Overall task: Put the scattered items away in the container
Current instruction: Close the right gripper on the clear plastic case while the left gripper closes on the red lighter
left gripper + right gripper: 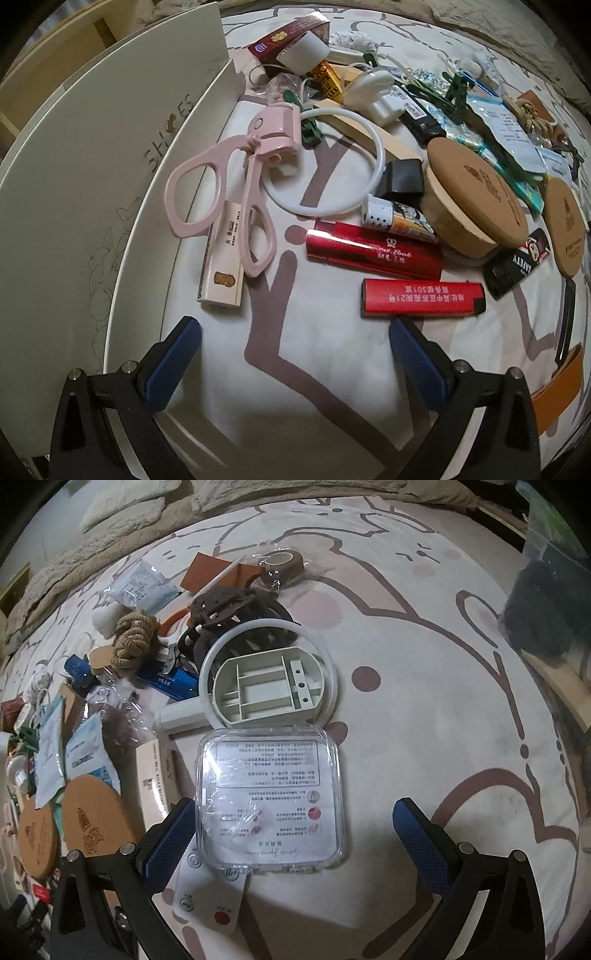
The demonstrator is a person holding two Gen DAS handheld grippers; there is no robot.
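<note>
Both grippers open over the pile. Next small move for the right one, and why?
Probably lower the right gripper and close on the clear plastic case: it lies nearest, partly between the open jaws, on top of the pile's edge, nothing covering it.

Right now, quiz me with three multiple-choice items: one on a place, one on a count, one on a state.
1. Where does the pink curler lie from the white ring?
A left
B right
C inside it

2. How many red lighters show in the left view?
A one
B two
C four

3. The right hand-held gripper is:
A shut on the clear case
B open
C shut, empty

Key: 1 A, the curler is nearer the box. 2 B, two lighters lie side by side. 3 B, its fingers stand wide apart over the clear case.
</note>
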